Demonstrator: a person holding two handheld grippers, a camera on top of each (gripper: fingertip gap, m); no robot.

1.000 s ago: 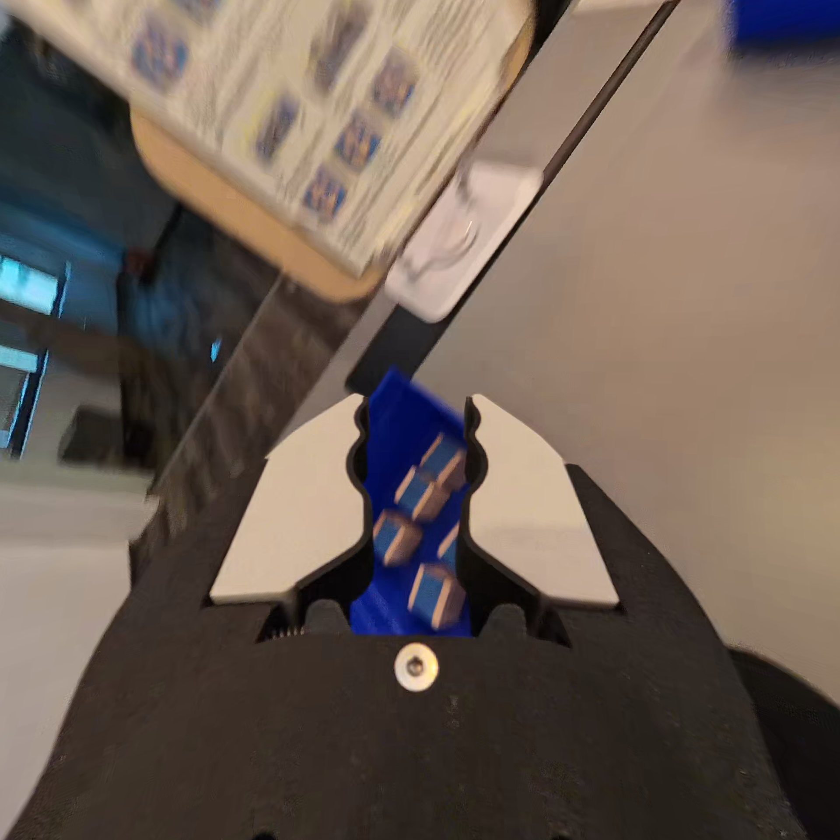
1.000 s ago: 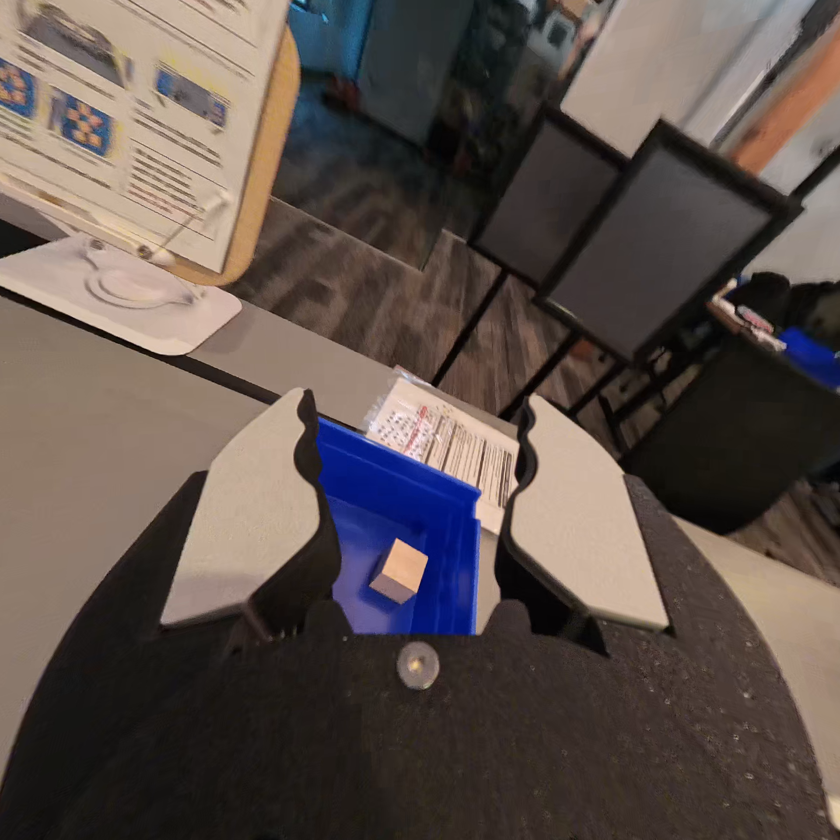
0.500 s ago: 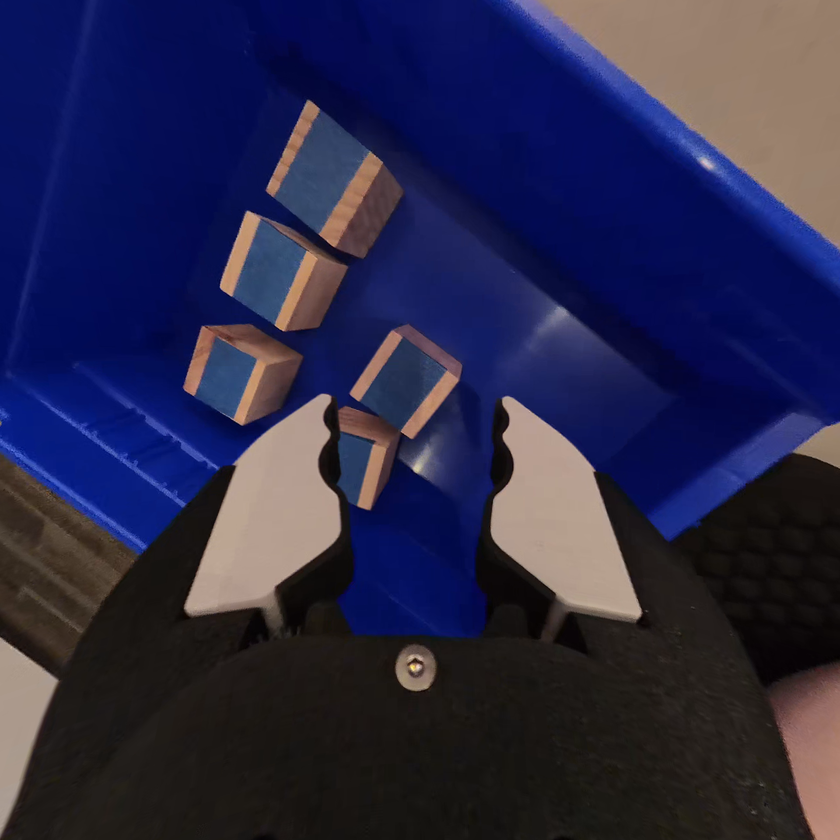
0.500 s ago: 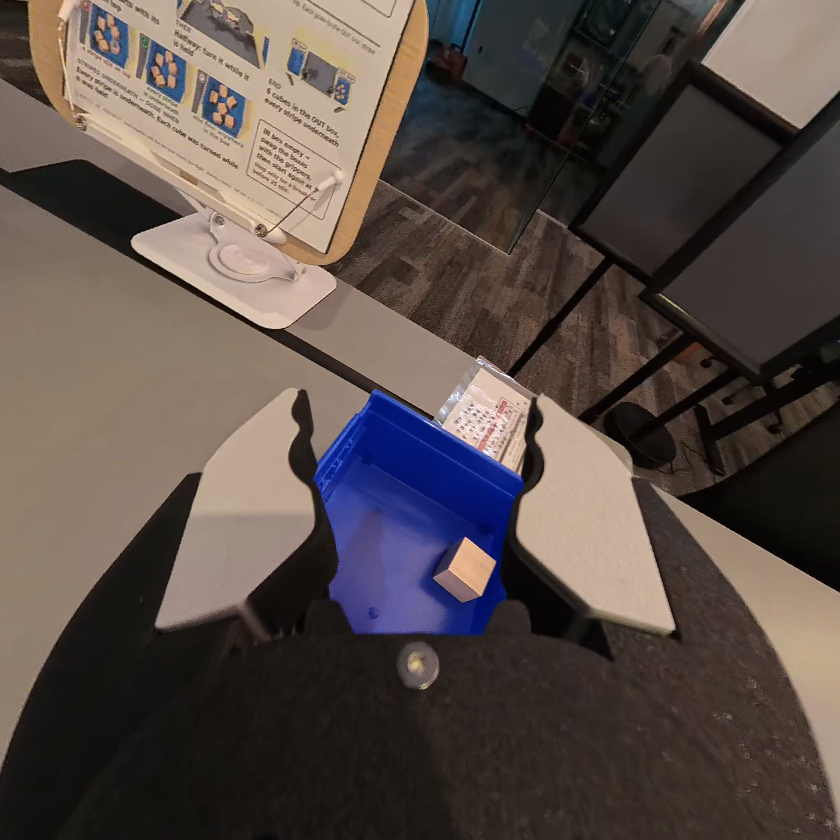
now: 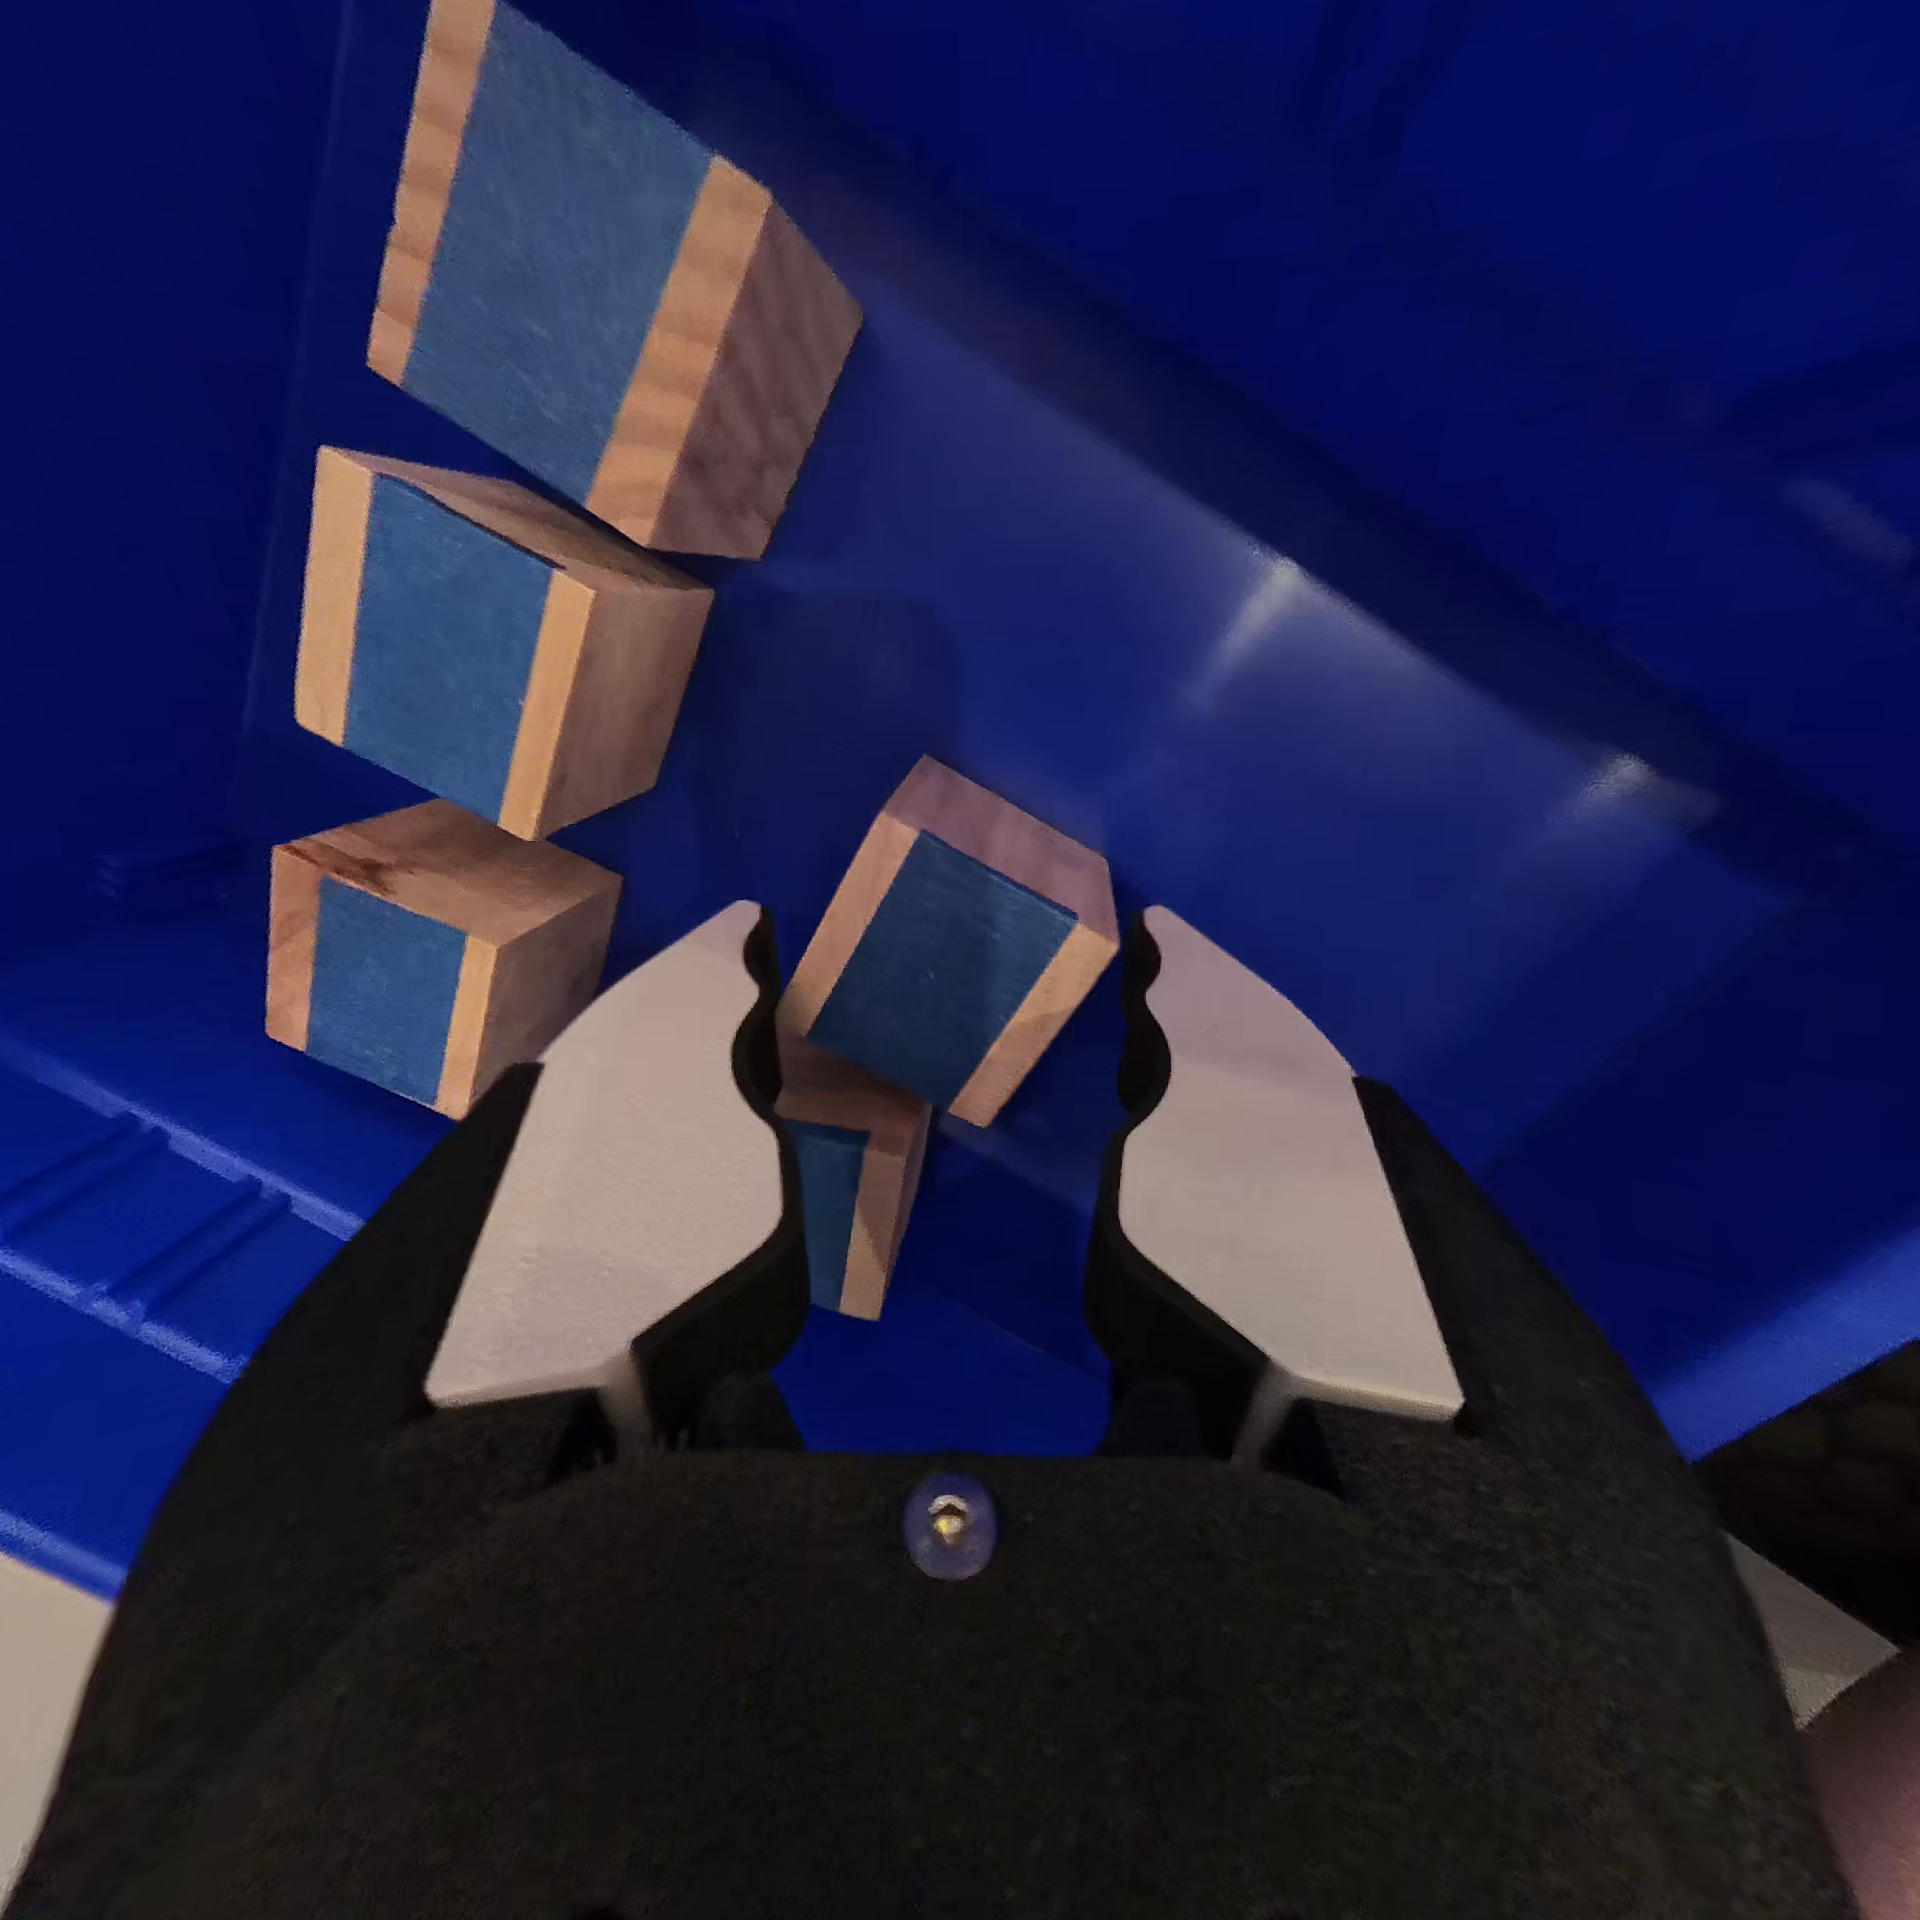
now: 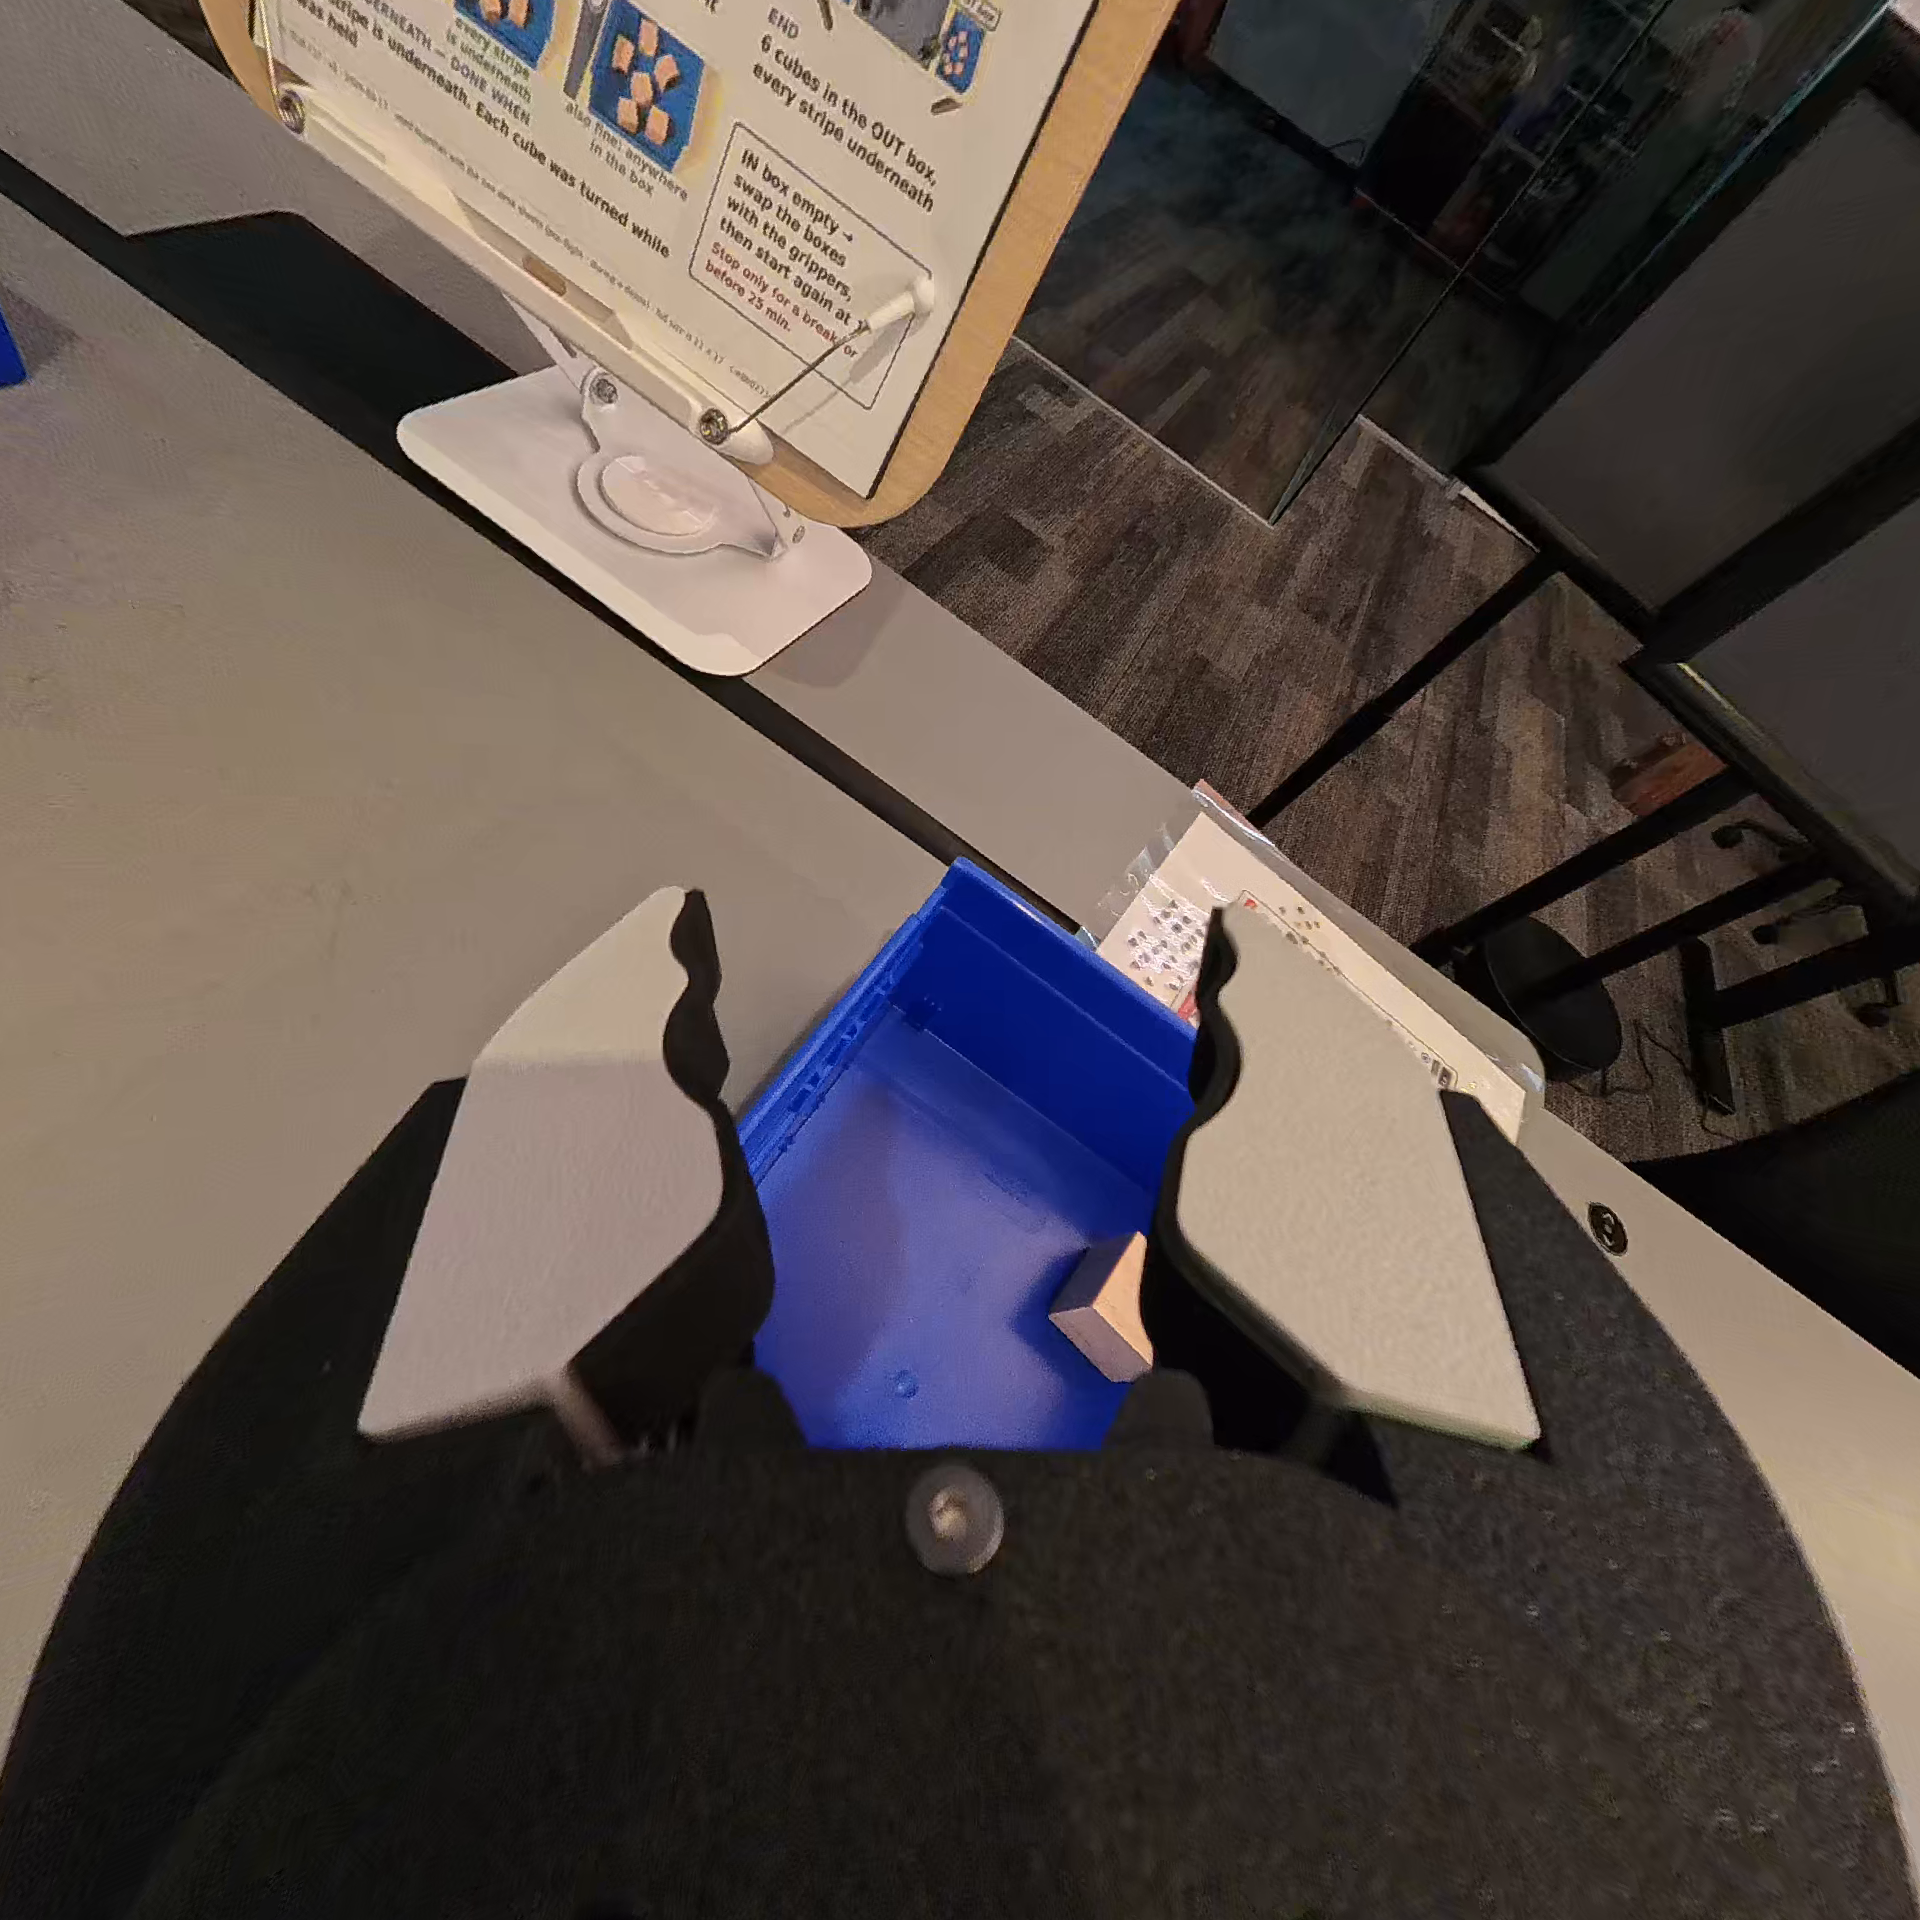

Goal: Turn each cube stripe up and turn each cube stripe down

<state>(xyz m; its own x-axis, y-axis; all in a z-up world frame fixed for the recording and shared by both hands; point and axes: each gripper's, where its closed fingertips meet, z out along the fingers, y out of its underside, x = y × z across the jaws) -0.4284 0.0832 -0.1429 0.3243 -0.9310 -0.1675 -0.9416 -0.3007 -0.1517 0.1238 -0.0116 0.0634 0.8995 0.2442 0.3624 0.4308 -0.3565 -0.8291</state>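
In the left wrist view, a blue bin (image 5: 1351,520) holds several wooden cubes, each with a blue stripe facing up. My left gripper (image 5: 945,935) is open and down inside the bin. One striped cube (image 5: 940,971) sits between its fingertips without being clamped, and another cube (image 5: 852,1195) lies lower between the fingers. Three more cubes (image 5: 468,644) line the left side. In the right wrist view, my right gripper (image 6: 951,925) is open and empty above a second blue bin (image 6: 935,1195), which holds one plain-faced wooden cube (image 6: 1107,1309) partly hidden by the right finger.
The bins stand on a grey table (image 6: 260,779). A printed instruction board on a white stand (image 6: 644,520) is at the table's far edge. A plastic sleeve with a printed sheet (image 6: 1299,966) lies beyond the right bin. The table edge drops to the floor on the right.
My left gripper has swung down and dropped into the bin, and its open fingers now straddle a striped cube. My right gripper has pulled back and up from its bin.
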